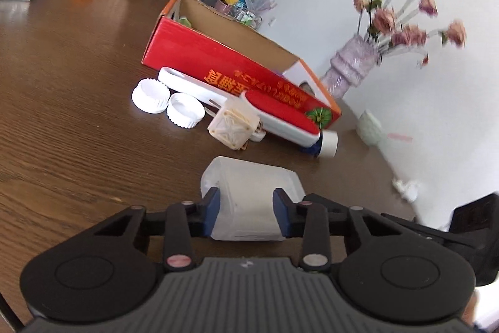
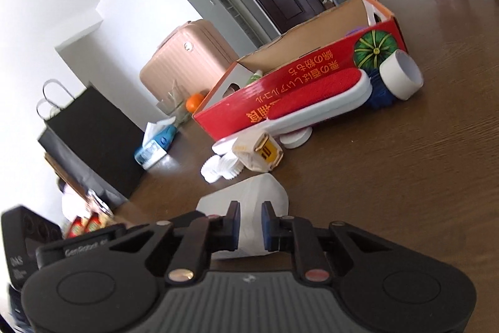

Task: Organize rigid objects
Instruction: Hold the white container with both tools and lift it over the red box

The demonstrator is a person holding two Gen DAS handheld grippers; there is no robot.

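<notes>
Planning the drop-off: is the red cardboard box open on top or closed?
Open. The red cardboard box has no lid or flaps over it: both wrist views show its bare brown inner walls, with a few things already inside.

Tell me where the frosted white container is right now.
The frosted white container lies on the brown table, clamped by both hand-held grippers, left and right, just nearer than the beige cube.

We note a translucent white plastic container [image 1: 249,195] lying on its side on the brown table, nearest us. Beyond it lie a cream lattice cube [image 1: 232,127], two white ribbed lids [image 1: 168,102] side by side to the left, and a red-and-white brush [image 1: 280,117] against the open red box [image 1: 224,58].
</notes>
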